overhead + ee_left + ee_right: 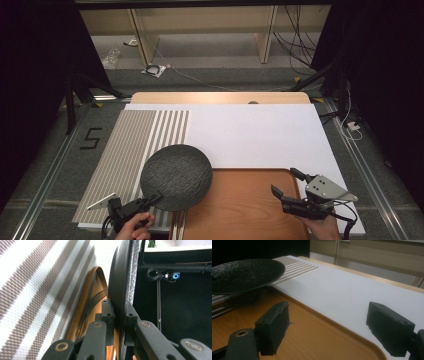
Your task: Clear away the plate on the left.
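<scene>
A round, dark, rough-textured plate [176, 176] hangs level above the left edge of a brown wooden tray [240, 205]. My left gripper [154, 198] is shut on the plate's near rim. In the left gripper view the plate [122, 285] stands edge-on between the two jaws, with my left gripper [119, 320] clamped on its rim. My right gripper [290, 183] stands open over the tray's right part, nothing between its jaws. From the right gripper view I see the plate [244, 275] at upper left, the tray [312, 340] below, and my right gripper [327, 327] wide open.
A brown-and-white striped mat [130, 145] covers the table's left side, a white sheet [260, 132] the middle and right. The table's wooden far edge [220, 97] borders a grey floor with cables. A person's hands hold both grippers at the near edge.
</scene>
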Demonstrator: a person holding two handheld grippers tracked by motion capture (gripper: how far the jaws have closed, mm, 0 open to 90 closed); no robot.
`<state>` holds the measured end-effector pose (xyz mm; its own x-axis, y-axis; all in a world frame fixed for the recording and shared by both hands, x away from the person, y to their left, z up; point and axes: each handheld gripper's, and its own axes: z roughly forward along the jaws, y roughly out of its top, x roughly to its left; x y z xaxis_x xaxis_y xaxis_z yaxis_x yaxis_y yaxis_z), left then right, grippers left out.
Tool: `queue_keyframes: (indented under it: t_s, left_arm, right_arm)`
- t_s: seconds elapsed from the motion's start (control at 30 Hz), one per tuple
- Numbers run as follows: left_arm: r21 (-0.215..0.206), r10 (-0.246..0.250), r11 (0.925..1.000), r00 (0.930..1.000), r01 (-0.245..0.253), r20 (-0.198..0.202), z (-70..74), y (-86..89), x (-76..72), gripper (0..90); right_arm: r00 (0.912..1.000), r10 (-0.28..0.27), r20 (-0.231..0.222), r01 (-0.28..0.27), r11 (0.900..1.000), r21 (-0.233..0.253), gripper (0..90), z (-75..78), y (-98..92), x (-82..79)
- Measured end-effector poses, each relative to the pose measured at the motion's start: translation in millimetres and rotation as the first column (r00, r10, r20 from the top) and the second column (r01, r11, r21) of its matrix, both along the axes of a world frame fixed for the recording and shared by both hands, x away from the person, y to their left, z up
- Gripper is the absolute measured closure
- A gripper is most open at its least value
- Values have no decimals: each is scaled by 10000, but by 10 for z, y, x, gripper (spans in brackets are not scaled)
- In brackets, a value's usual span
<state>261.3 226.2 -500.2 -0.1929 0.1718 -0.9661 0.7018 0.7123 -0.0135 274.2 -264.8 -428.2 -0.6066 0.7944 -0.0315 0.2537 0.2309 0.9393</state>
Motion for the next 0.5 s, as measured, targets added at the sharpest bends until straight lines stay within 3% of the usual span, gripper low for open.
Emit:
queue_keyframes:
  t_s: [0.33,0.5]
  left_arm:
    - [91,-786,9969,9969,785,23,14,-222,25,833]
    - [117,-1323,9911,9912,1323,12,1,-337,54,829]
  right_arm:
    - [10000,39,-23,-39,10000,-62,197,-9,13,3]
    - [10000,28,-34,-28,10000,-29,197,-10,13,5]
